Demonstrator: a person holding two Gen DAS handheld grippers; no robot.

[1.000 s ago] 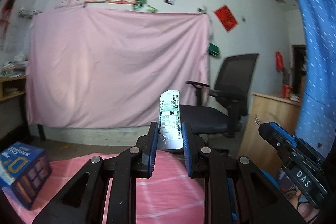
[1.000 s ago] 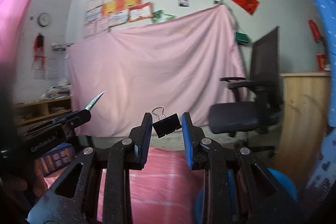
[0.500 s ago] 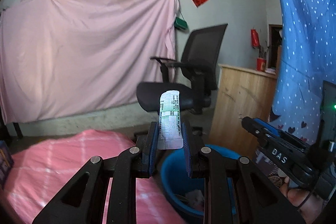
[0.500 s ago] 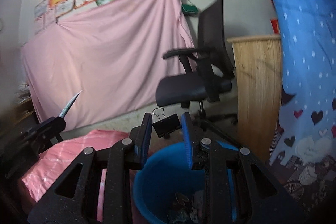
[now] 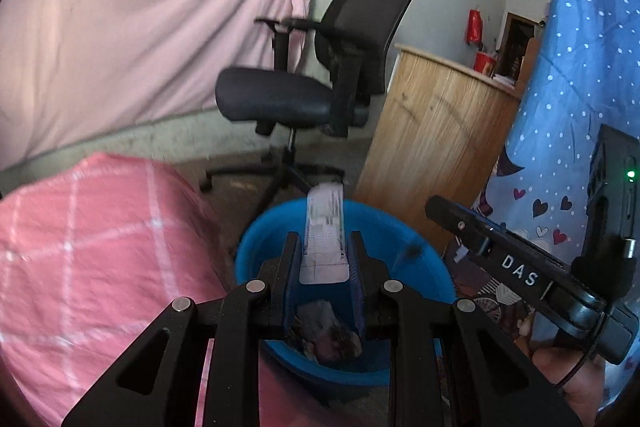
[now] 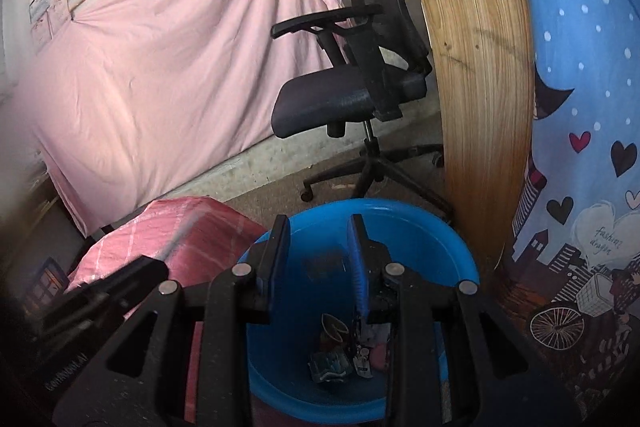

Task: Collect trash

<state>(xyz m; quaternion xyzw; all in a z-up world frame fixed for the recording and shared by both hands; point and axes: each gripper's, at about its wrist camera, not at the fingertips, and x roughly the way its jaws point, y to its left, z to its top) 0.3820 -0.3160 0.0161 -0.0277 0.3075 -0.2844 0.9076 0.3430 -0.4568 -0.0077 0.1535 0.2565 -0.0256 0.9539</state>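
Note:
A blue plastic bin (image 5: 404, 239) stands on the floor, with several scraps of trash at its bottom; it also shows in the right wrist view (image 6: 420, 231). My left gripper (image 5: 323, 259) is above the bin with its fingers spread apart around a white printed paper slip (image 5: 325, 239), which stands between them. My right gripper (image 6: 318, 247) is open and empty over the bin. A blurred dark binder clip (image 6: 322, 263) shows between its fingers, over the bin's inside. The right gripper (image 5: 452, 217) also shows in the left wrist view.
A black office chair (image 5: 320, 75) stands behind the bin. A wooden cabinet (image 5: 432, 147) is to the bin's right. A pink checked cloth surface (image 5: 88, 247) lies to its left. A blue patterned curtain (image 6: 580, 107) hangs on the right. A pink sheet (image 6: 160, 47) covers the back wall.
Both grippers swung right and tilted down over the blue bin. The right gripper opened and let go of the binder clip. The left gripper's fingers spread wider around the paper slip.

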